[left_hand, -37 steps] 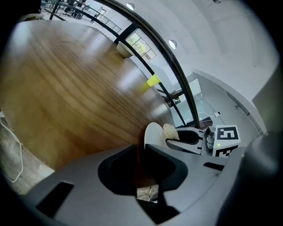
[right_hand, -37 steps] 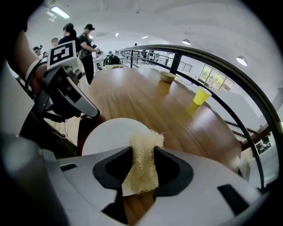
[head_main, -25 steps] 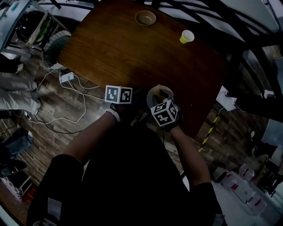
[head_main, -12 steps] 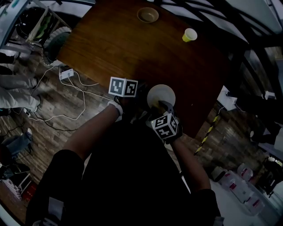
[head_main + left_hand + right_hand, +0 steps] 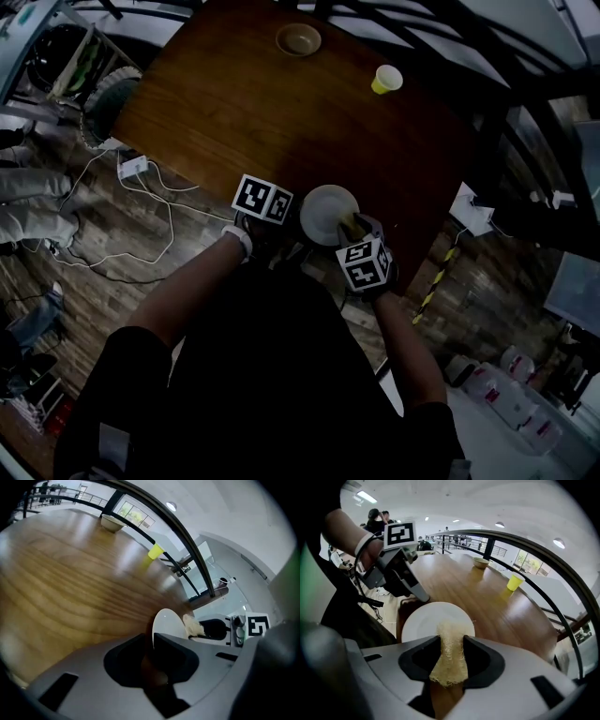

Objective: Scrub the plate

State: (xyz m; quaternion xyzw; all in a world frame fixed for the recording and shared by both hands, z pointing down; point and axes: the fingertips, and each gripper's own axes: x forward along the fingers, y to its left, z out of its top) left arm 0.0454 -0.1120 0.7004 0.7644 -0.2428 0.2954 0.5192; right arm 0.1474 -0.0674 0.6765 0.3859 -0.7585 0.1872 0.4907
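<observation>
A white plate (image 5: 326, 212) is held above the near edge of the brown table (image 5: 281, 112). My left gripper (image 5: 292, 217) is shut on the plate's rim (image 5: 153, 629), which shows edge-on between its jaws. My right gripper (image 5: 353, 227) is shut on a pale yellow scrub pad (image 5: 449, 654). The pad's tip lies on the plate's face (image 5: 423, 619). In the left gripper view the scrub pad (image 5: 192, 626) shows against the plate's far side.
A tan bowl (image 5: 298, 39) and a yellow cup (image 5: 385, 79) stand at the table's far end. White cables and a power strip (image 5: 132, 168) lie on the wooden floor to the left. A black railing (image 5: 520, 557) runs along the table's far side.
The plate has shifted a little toward me and to the left. My right gripper with the pad has moved down and right, from the plate's middle to its near right part.
</observation>
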